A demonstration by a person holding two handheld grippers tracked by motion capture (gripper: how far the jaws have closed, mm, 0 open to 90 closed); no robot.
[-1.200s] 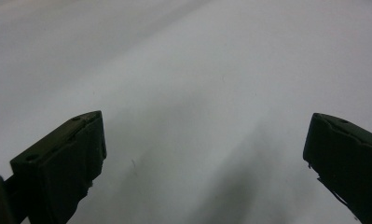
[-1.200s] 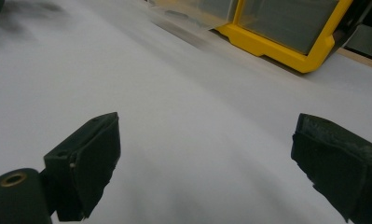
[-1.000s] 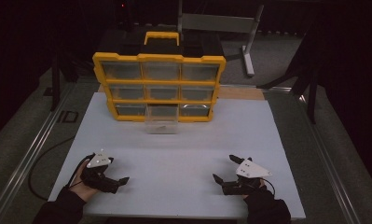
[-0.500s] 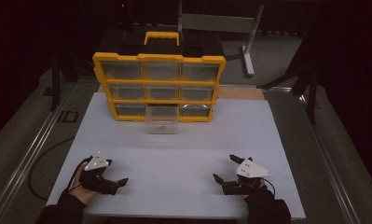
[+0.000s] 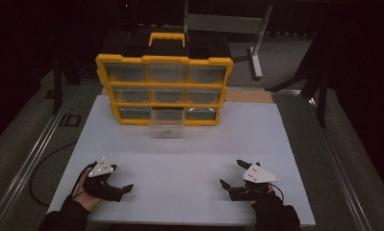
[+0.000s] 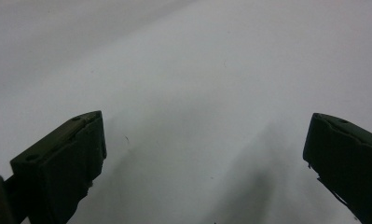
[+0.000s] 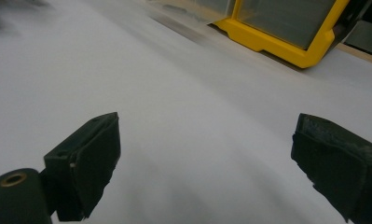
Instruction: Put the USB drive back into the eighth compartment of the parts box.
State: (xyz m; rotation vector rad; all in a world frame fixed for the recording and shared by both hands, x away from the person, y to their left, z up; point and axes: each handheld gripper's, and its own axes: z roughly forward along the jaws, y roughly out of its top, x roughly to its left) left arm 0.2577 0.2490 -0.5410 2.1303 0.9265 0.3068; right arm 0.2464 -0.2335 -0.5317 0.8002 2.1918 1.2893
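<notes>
Little has shifted: our left gripper (image 5: 116, 185) and right gripper (image 5: 234, 177) rest empty, fingers spread, on the surface (image 5: 189, 159), waiting; yellow organizer (image 5: 164, 89) stands far back, one drawer (image 5: 167, 124) pulled out.

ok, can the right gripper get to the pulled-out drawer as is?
Probably yes. The right gripper is open and holds nothing, and only bare table lies between it and the clear drawer sticking out of the yellow organizer.

Dim lab or workshop: white table (image 5: 189, 163), yellow drawer organizer (image 5: 164, 89), metal frame rails (image 5: 33, 154), floor cable (image 5: 47, 161).
</notes>
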